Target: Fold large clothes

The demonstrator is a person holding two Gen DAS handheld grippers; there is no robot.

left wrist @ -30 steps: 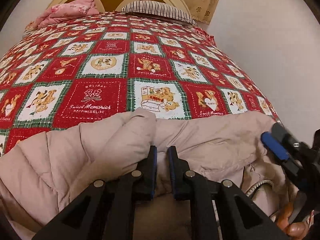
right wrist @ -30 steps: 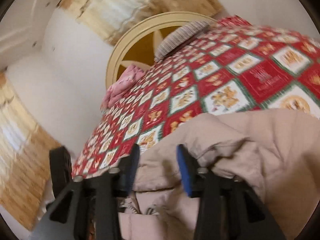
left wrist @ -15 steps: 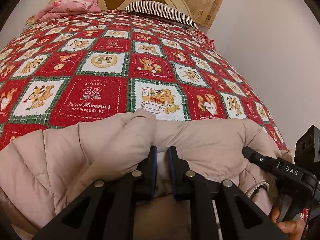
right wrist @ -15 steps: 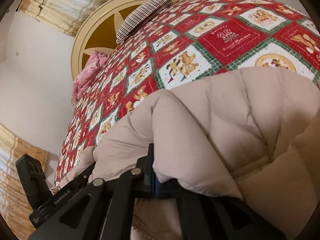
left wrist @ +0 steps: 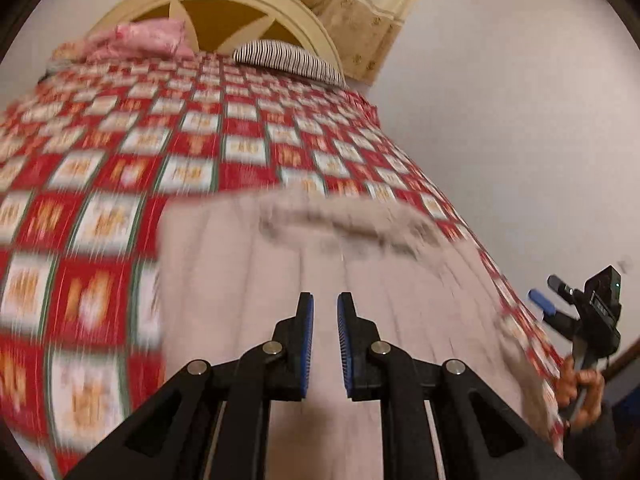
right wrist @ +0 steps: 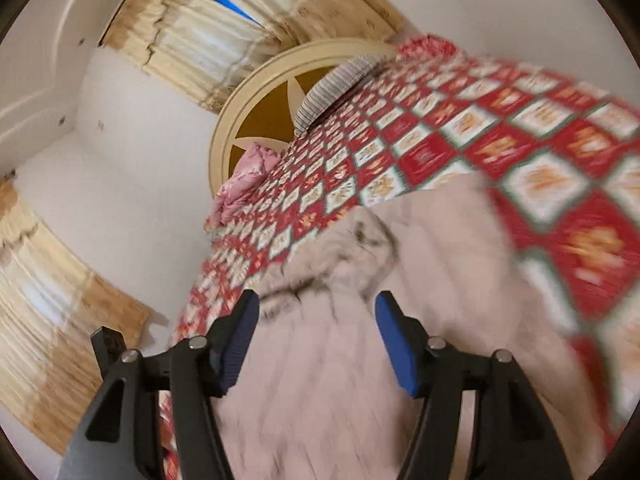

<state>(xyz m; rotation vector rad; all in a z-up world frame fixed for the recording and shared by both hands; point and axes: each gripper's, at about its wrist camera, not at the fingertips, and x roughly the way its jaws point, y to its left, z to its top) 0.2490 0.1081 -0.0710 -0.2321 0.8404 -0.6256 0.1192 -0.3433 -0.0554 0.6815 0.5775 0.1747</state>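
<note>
A fold seems just laid: the beige quilted down coat (left wrist: 360, 300) lies flat on the red patchwork-quilted bed (left wrist: 120, 184). Left hand-held gripper (left wrist: 325, 344) narrow and empty; right hand-held gripper (right wrist: 316, 340), jaws just opening, wide and empty. Next: regrasp an edge.

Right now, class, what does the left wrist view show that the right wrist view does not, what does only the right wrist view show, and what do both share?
Only the left wrist view: the left gripper, shut, and the right gripper seen from the side, held in a hand.
Only the right wrist view: the right gripper's jaws head-on, which have just been opening, with nothing between them, and a second curtain at the lower left.
Both: the beige jacket on the red quilt, the headboard and the striped pillow.
</note>
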